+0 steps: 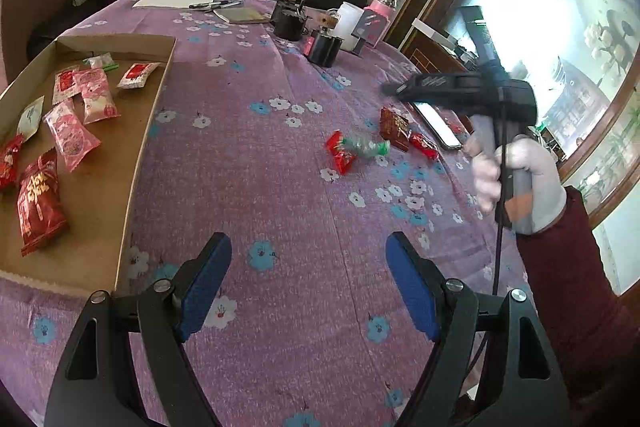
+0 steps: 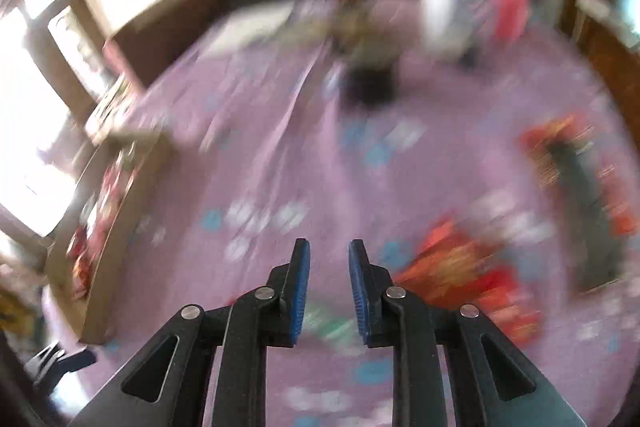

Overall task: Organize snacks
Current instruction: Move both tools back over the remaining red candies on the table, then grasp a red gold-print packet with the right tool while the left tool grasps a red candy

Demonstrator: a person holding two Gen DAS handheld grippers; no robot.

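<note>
- Over the purple flowered tablecloth (image 1: 280, 187), your left gripper (image 1: 308, 283) hangs with its blue pads wide apart and nothing between them.
- At ten o'clock in the left view sits the cardboard tray (image 1: 100, 203), already carrying a good haul: pink packets (image 1: 72, 135), a big red bag (image 1: 38, 203), a small red-and-white sachet (image 1: 137, 75) and more.
- Out at two o'clock, the loose snacks wait on the cloth: a red wrapper (image 1: 341, 153) touching a green-and-clear candy (image 1: 366, 145), a brown packet (image 1: 395, 129) just beyond, and another red wrapper (image 1: 424, 146) beside the phone (image 1: 437, 125).
- Your right hand (image 1: 516, 179), in a white glove, holds its tool up above that cluster, at three o'clock.
- The right view is heavily blurred. Your right gripper (image 2: 329, 291) shows a narrow gap between its pads, and nothing I can make out is caught there; red and green smears lie below and to the right of it.
- My read: you're between pickups, going for the next piece from the cluster.
- Next move calls for steadying the right tool, spreading the pads a bit more, dropping onto one wrapper only, and pinching a crimped end so it doesn't slide.
- Then it travels across to the tray at nine o'clock.
</note>
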